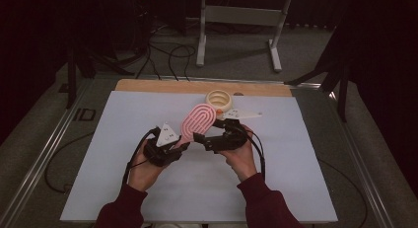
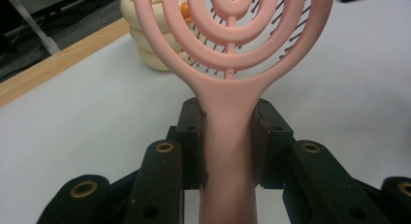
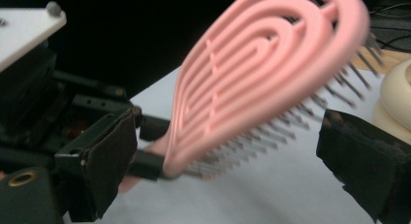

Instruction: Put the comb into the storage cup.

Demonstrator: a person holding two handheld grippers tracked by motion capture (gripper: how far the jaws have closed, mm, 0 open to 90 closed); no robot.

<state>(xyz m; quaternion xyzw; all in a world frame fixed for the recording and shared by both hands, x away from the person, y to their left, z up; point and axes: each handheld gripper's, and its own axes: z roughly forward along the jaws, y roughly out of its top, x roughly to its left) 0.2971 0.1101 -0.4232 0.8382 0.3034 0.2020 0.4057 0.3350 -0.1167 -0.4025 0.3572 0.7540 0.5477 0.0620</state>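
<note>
A pink hairbrush (image 1: pixel 198 118) with a looped open head is held above the white mat, head pointing away from the person. My left gripper (image 1: pixel 183 145) is shut on its handle; in the left gripper view both pads press the pink handle (image 2: pixel 228 156) from either side. My right gripper (image 1: pixel 207 132) comes in from the right and stands open, one jaw on each side of the brush head (image 3: pixel 261 73). Its pads (image 3: pixel 109 156) do not touch the head or the bristles.
A cream ribbed ring-shaped holder (image 1: pixel 219 98) stands on the mat just beyond the brush, with something orange inside (image 2: pixel 184 10). The white mat (image 1: pixel 148 188) covers the table, and a wooden strip (image 1: pixel 148 86) runs along its far edge.
</note>
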